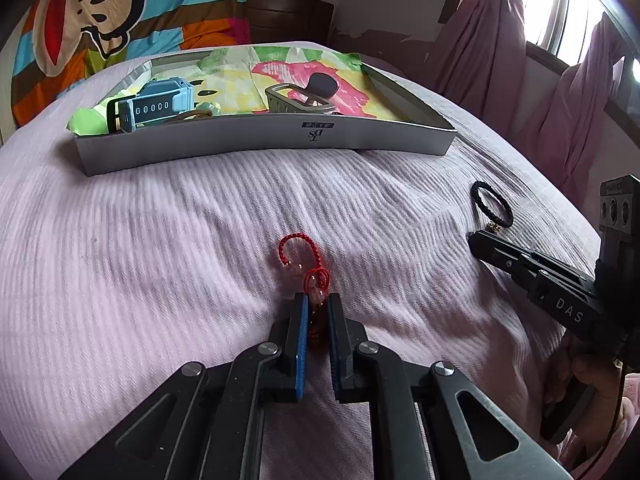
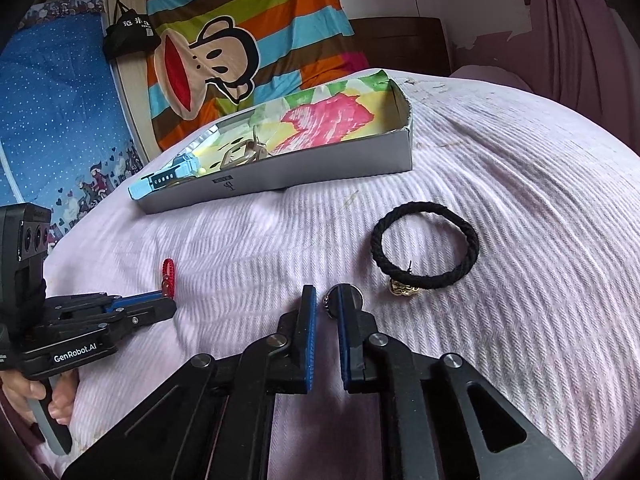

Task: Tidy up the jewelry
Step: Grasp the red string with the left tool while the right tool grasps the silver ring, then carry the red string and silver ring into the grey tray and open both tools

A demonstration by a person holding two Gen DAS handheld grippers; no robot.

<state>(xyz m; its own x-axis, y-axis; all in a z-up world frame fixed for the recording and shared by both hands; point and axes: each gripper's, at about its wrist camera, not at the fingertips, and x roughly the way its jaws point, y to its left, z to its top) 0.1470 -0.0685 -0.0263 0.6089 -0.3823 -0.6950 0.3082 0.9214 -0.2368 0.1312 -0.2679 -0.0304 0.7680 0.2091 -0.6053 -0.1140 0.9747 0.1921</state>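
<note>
- Left wrist view: left gripper, bottom centre, jaws narrow around a red beaded string bracelet on the pink ribbed bedspread; pickup under way.
- Right wrist view: right gripper narrow, gripping nothing I can confirm; small round dark piece at its tip, black braided band with gold charm right.
- Next: lift and carry to the shallow grey cardboard box, upper centre.

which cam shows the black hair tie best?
Right wrist: the black hair tie lies whole and close on the bedspread, gold charm visible. Left wrist shows it small at the right edge, beyond the right gripper.
</note>
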